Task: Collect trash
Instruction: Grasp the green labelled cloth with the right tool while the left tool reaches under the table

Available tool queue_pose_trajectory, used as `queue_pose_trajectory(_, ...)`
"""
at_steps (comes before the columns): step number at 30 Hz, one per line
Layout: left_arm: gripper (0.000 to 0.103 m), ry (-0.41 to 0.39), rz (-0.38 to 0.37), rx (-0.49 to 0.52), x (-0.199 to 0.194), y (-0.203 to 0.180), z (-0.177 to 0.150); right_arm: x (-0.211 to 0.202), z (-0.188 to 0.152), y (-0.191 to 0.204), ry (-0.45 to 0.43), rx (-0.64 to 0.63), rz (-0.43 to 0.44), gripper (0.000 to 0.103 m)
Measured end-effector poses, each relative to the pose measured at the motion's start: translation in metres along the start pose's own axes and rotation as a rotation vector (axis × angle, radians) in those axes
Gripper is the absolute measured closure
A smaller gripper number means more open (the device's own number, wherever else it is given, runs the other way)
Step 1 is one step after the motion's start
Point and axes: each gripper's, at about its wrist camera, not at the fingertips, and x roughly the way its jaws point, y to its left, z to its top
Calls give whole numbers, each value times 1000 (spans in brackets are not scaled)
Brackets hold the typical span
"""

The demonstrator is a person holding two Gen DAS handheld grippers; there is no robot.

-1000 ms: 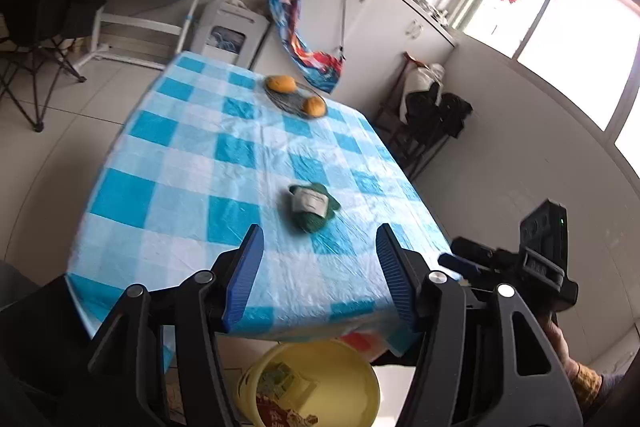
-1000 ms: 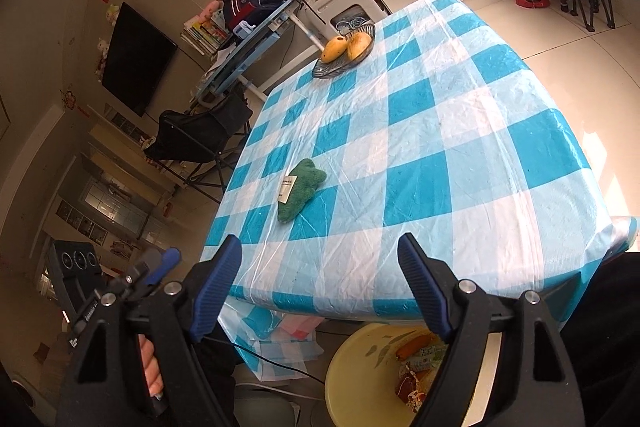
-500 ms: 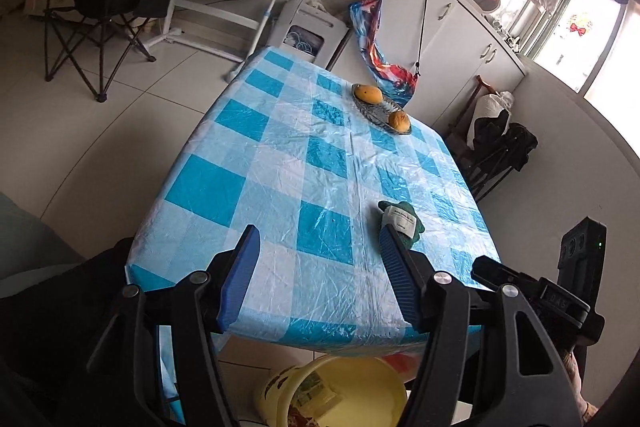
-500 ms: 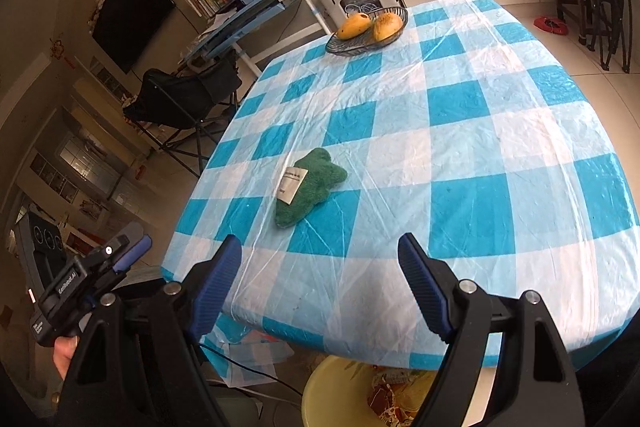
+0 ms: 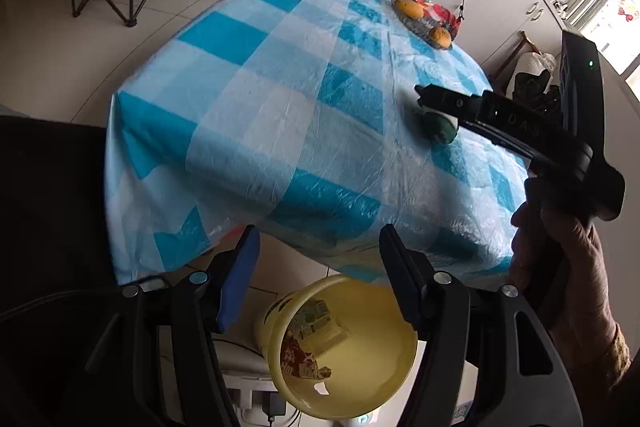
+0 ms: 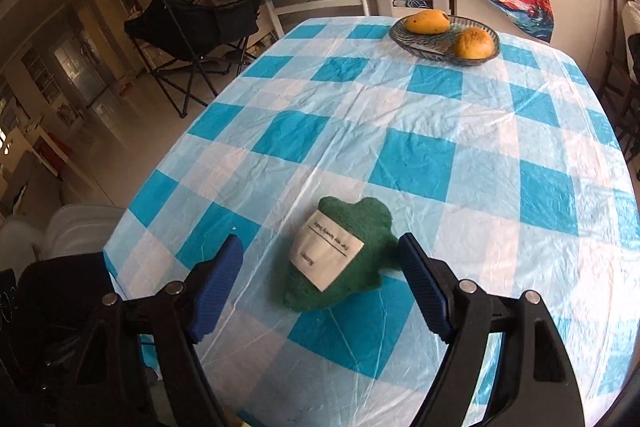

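The green felt piece (image 6: 344, 259) with its white tag lay on the checked tabletop (image 6: 440, 131), near the front edge. The right gripper (image 6: 320, 271) had its jaws on both sides of it, closing but not pressing yet. The left gripper (image 5: 316, 267) hung with jaws apart and empty over the yellow bin (image 5: 352, 355) on the floor.

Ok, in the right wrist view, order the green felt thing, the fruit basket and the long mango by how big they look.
1. green felt thing, though nearness to the camera inflates it
2. fruit basket
3. long mango
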Motion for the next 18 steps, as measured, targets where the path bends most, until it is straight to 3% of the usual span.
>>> queue_pose_trajectory(3, 44, 80, 67, -26, 24, 1, -16, 8, 4, 6, 41, -141, -6, 38)
queue_pose_trajectory(6, 44, 174, 150, -114, 54, 9, -35, 12, 8, 3, 69, -228, 8, 48)
queue_pose_trajectory(14, 44, 315, 391, -217, 129, 41, -65, 13, 10, -13, 70, -243, 109, 53)
queue_pose_trajectory(18, 44, 437, 483, -374, 175, 82, -87, 14, 14, -15, 74, -228, 152, 53)
